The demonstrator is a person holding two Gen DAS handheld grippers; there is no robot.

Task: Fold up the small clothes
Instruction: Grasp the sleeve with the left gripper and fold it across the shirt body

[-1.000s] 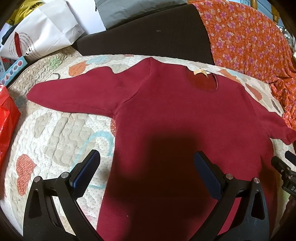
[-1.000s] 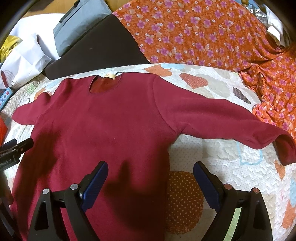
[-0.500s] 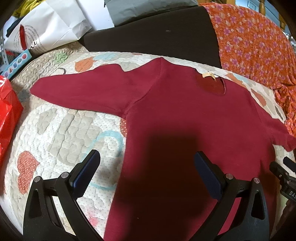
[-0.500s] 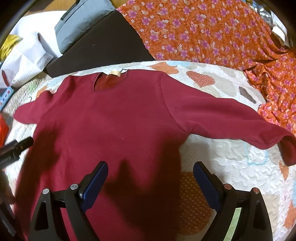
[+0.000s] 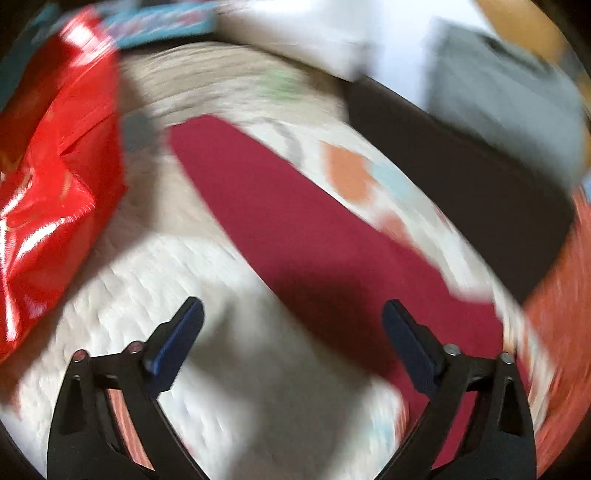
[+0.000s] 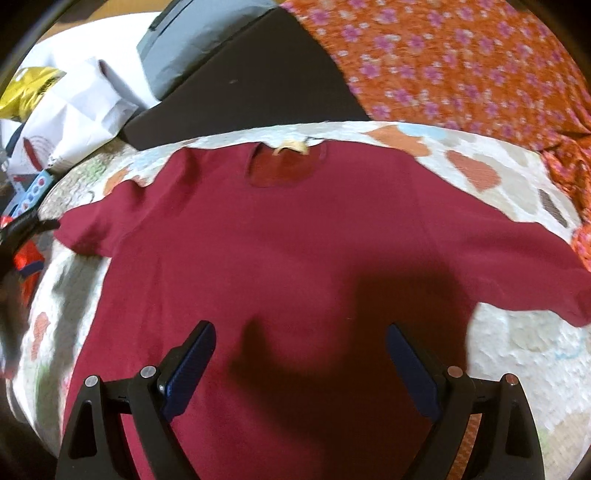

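A dark red long-sleeved top (image 6: 295,251) lies flat, front down, on a patterned quilt (image 6: 517,354), neck opening (image 6: 284,166) at the far side. My right gripper (image 6: 299,354) is open and empty, hovering over the top's body. My left gripper (image 5: 291,332) is open and empty above the quilt, near the top's left sleeve (image 5: 280,206), which runs diagonally ahead of it; that view is motion-blurred. The left gripper's tip shows at the left edge of the right wrist view (image 6: 26,225).
A shiny red bag (image 5: 48,177) lies left of the sleeve. A dark cushion (image 6: 251,81), an orange flowered cloth (image 6: 461,70), a white paper bag (image 6: 77,110) and a grey cushion (image 6: 195,33) lie beyond the quilt.
My left gripper has swung quickly left, from over the top's body to the left sleeve. My right gripper has shifted left, over the middle of the top. Both stay open.
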